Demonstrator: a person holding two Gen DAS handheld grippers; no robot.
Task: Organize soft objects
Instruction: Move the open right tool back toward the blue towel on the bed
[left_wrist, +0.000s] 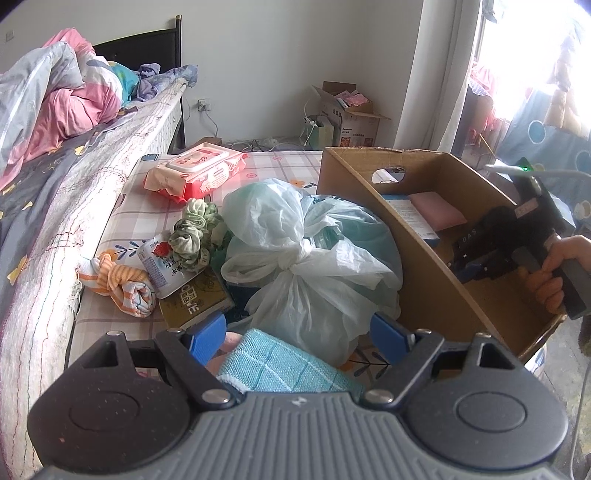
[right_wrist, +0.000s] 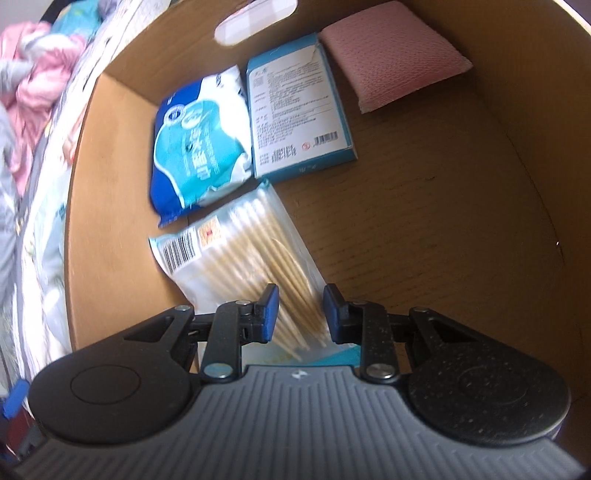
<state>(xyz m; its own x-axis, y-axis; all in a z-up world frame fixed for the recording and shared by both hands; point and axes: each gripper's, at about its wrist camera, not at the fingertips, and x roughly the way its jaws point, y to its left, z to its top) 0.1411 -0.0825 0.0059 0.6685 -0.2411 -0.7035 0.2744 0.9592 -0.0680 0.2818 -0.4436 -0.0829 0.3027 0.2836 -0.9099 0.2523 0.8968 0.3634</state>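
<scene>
My left gripper (left_wrist: 298, 326) stands open and wide over a folded teal cloth (left_wrist: 280, 365) lying between its fingers, with a knotted pale plastic bag (left_wrist: 306, 251) just beyond. The pads do not press on the cloth. A hand holds my right gripper (left_wrist: 491, 251) inside the cardboard box (left_wrist: 354, 192). In the right wrist view that gripper (right_wrist: 301, 295) shows only a narrow gap and hovers over a packet of cotton swabs (right_wrist: 236, 251) on the box floor (right_wrist: 424, 221); nothing is pinched. A blue tissue pack (right_wrist: 199, 140), a blue carton (right_wrist: 299, 110) and a pink sponge (right_wrist: 391, 55) also lie in the box.
Left of the bag lie a green scrunched cloth (left_wrist: 192, 232), an orange striped cloth (left_wrist: 118, 284), a strawberry pouch (left_wrist: 159, 266), a book (left_wrist: 199, 299) and a red wipes pack (left_wrist: 195, 170). A bed (left_wrist: 55, 206) with piled bedding runs along the left. Cartons (left_wrist: 354, 118) stand by the far wall.
</scene>
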